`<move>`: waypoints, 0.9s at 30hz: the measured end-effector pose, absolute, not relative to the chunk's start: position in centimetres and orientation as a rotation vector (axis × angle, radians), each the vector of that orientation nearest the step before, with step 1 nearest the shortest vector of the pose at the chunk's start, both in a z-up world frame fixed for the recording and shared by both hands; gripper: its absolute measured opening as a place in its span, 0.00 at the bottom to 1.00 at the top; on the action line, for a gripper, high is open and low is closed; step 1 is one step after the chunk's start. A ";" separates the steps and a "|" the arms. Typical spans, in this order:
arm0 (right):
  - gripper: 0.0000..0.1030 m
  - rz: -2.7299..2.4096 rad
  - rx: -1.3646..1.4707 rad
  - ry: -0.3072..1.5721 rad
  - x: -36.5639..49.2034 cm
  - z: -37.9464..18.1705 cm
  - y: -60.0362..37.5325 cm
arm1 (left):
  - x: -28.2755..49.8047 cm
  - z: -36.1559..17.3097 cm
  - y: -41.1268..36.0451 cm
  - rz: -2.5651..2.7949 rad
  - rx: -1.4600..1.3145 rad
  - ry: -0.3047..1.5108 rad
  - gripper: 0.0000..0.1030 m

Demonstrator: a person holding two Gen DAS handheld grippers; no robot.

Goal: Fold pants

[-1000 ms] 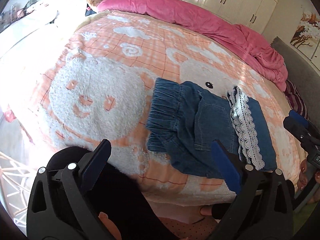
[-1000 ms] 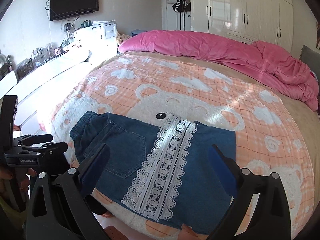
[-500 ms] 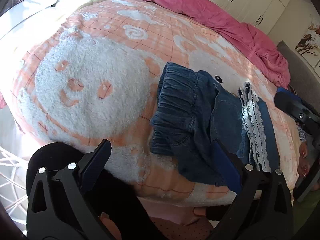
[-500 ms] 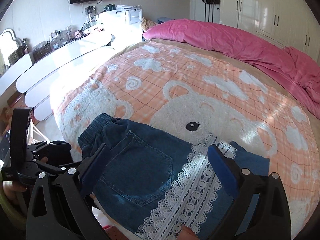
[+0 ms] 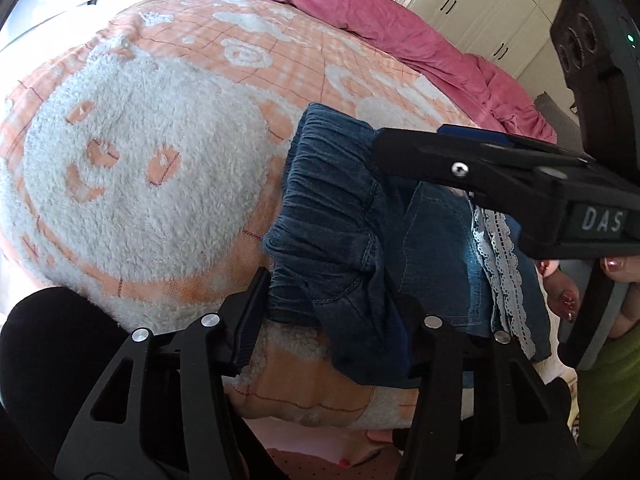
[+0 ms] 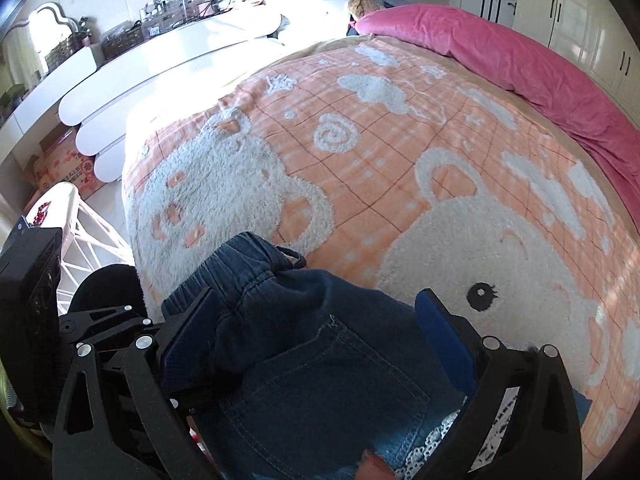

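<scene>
The pants (image 5: 344, 216) are found at the bed's (image 5: 132, 200) near edge, long axis running rightward, waistband corner pinched in the just-closing left gripper (image 5: 332, 312) jaws (nearer hand), right gripper (image 6: 320, 344) jaws open astride the waistband's far end.
</scene>
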State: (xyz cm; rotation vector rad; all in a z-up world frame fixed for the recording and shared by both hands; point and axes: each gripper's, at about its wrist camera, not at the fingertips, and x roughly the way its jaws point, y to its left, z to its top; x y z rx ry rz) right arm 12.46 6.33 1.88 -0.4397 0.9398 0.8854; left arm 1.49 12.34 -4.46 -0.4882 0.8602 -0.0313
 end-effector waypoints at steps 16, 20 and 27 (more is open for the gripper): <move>0.33 1.117 -0.356 1.009 12.9 -0.6 8.0 | 0.6 -4.5 12.9 -0.075 -0.542 0.823 0.46; 0.31 1.163 -0.188 0.955 13.2 2.4 3.9 | 0.2 -3.9 12.6 -0.104 -0.545 0.790 0.62; 0.31 1.164 -0.062 0.878 13.5 5.8 -2.9 | 0.9 -2.1 9.7 -0.239 -0.563 0.777 0.69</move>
